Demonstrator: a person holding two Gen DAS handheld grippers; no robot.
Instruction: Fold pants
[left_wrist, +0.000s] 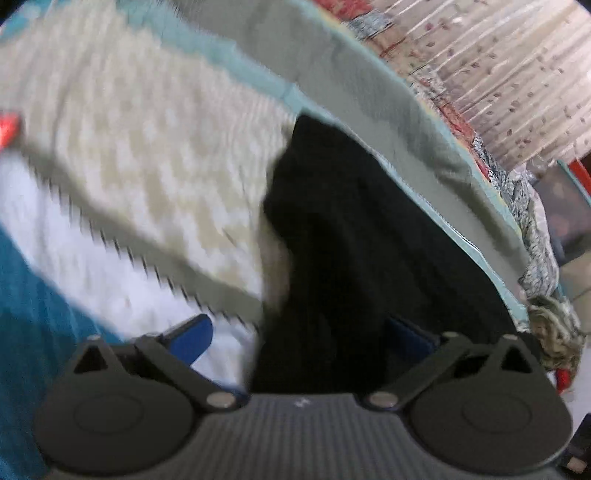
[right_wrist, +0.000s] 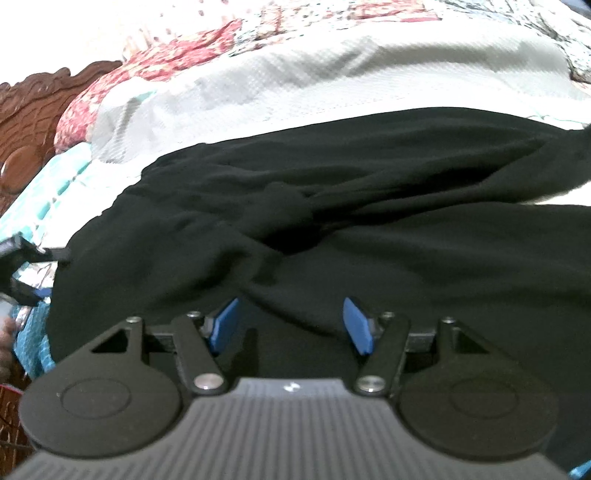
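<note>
The black pants (right_wrist: 332, 221) lie crumpled across a pale bedspread (right_wrist: 295, 77), with folds bunched near their middle. My right gripper (right_wrist: 290, 325) hovers just above the near part of the pants, its blue pads (right_wrist: 223, 325) apart and pressing on nothing. In the left wrist view, which is blurred, one end of the pants (left_wrist: 351, 240) runs away from the camera. My left gripper (left_wrist: 301, 338) stands wide open over that end. One of its blue pads (left_wrist: 192, 336) is over white cloth and the other is over the black fabric. Neither grips anything.
A cream patterned blanket (left_wrist: 147, 147) and a teal cloth (left_wrist: 29, 314) lie left of the pants. A floral quilt (right_wrist: 147, 62) and a carved wooden headboard (right_wrist: 33, 107) are at the back left. The bed's edge and a curtain (left_wrist: 498, 55) are on the right.
</note>
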